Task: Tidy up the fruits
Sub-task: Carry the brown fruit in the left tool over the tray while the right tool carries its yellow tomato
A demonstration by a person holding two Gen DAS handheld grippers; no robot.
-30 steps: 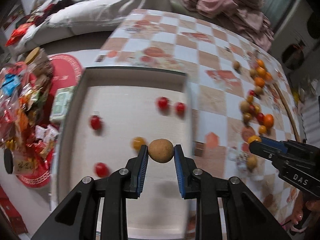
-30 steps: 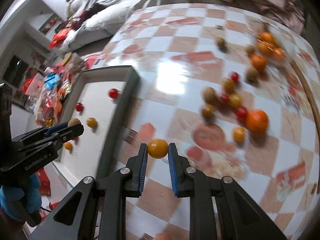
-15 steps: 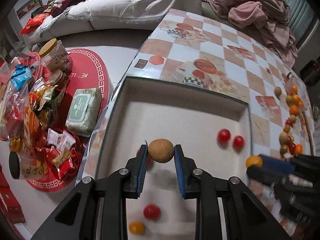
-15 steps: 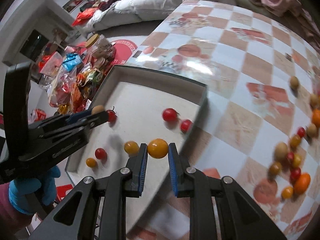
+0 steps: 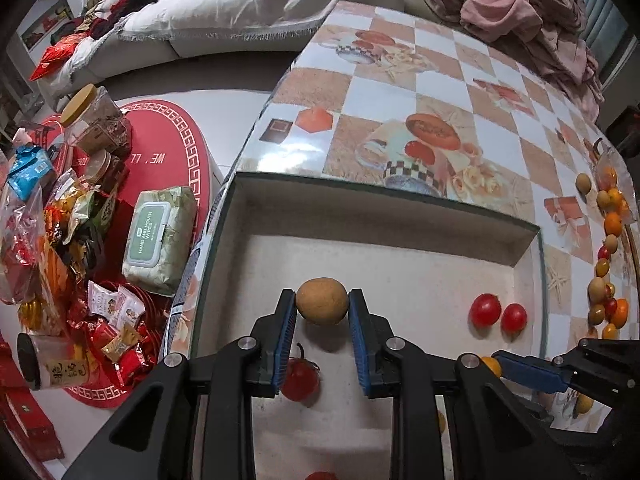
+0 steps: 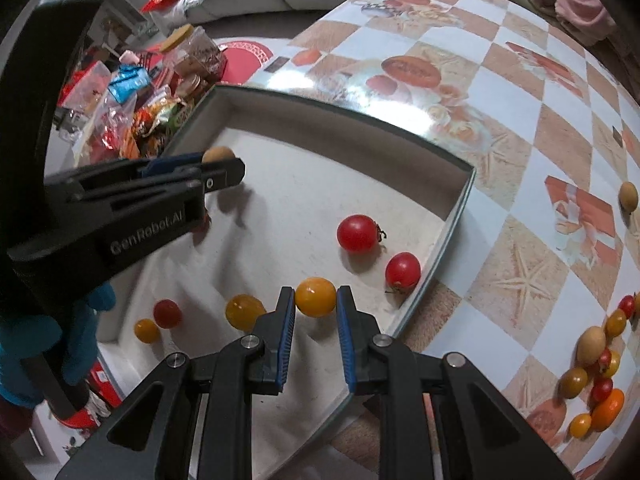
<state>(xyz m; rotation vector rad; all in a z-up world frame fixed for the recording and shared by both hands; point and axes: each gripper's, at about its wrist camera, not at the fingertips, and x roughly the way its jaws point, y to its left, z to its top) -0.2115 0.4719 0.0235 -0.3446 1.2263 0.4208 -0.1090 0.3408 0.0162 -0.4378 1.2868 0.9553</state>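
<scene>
Several small red and yellow tomatoes (image 6: 358, 233) already lie in the shallow white box (image 6: 460, 208). The left gripper (image 5: 322, 306) pinches a round tan fruit (image 5: 322, 306) and the right gripper (image 6: 316, 297) a yellow tomato (image 6: 316, 297), both above the box at frame centre. Many fruits (image 6: 592, 368) wait lower right on the checked tablecloth (image 6: 500, 80).

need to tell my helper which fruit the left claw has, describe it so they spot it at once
Find the shallow grey tray at the corner of the checkered table. Above its floor, the left claw grips a round tan-brown fruit. It is dull and brown, unlike the glossy red tomatoes and yellow ones nearby.
</scene>
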